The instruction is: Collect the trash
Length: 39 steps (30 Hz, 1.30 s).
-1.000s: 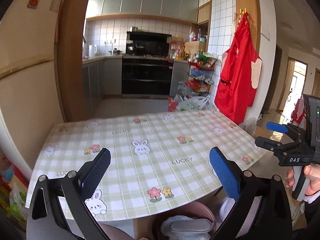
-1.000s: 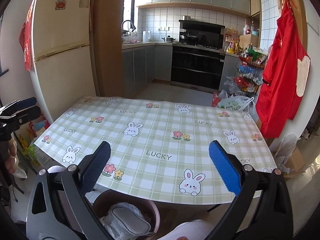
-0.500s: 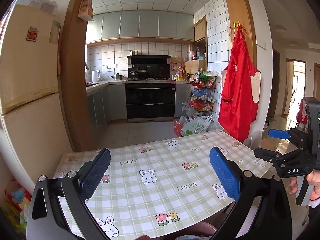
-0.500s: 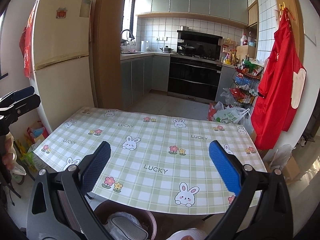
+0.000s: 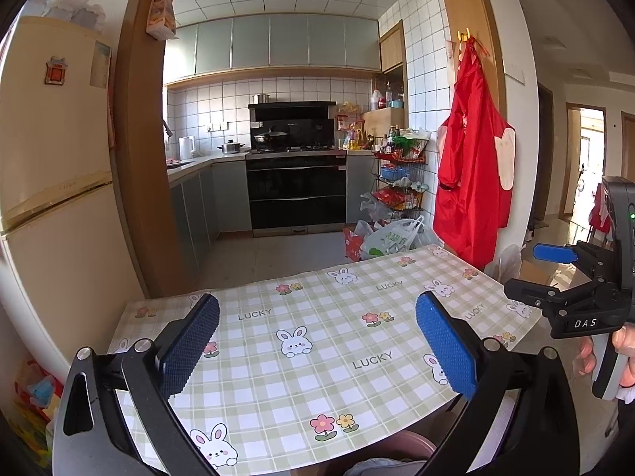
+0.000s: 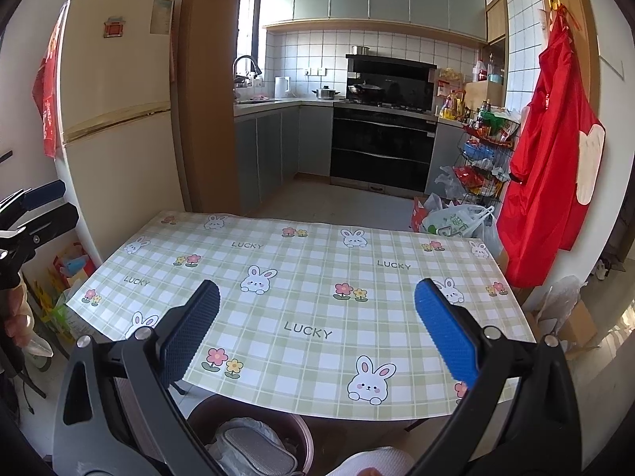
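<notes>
Under table edge — brown bin (image 6: 254,432), white liner, grey item inside; both jaws wide, empty.

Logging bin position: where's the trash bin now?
Right wrist view, bottom centre: the trash bin sits on the floor just under the table's near edge, below the open right gripper.

Spread tongs (image 5: 315,341) above checkered tablecloth (image 5: 317,373)

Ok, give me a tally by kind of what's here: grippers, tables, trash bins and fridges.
Grippers: 2, the left gripper and the right gripper, both with fingers open
Table: 1
Trash bin: 1
Fridge: 1
Total: 5
</notes>
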### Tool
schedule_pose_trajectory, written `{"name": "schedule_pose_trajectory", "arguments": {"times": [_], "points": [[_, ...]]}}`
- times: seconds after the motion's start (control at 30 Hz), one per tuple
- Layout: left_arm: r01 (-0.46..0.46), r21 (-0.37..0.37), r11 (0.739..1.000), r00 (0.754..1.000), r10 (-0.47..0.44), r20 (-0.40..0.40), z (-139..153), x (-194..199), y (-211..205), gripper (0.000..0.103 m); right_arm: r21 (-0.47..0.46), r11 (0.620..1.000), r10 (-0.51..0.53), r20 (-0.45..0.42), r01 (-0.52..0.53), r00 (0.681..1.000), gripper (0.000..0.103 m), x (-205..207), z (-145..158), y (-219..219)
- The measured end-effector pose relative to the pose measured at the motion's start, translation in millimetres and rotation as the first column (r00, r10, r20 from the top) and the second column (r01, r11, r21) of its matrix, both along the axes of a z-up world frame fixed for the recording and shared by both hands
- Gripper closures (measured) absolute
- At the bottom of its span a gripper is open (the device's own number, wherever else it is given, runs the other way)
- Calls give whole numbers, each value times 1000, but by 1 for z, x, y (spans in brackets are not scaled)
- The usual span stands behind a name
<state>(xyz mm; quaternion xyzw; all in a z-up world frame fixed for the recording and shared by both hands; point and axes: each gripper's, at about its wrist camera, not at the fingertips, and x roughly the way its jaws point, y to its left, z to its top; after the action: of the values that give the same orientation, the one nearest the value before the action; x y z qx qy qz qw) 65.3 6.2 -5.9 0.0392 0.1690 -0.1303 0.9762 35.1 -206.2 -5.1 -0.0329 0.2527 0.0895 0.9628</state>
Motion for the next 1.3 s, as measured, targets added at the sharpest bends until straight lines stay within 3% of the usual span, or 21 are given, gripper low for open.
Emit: {"name": "schedule_pose_trajectory", "arguments": {"times": [1.3], "points": [[-5, 27, 1000, 1000, 5, -3, -7, 0, 0, 6, -5, 1000, -6, -15, 6, 1000, 6, 2, -4, -5]]}}
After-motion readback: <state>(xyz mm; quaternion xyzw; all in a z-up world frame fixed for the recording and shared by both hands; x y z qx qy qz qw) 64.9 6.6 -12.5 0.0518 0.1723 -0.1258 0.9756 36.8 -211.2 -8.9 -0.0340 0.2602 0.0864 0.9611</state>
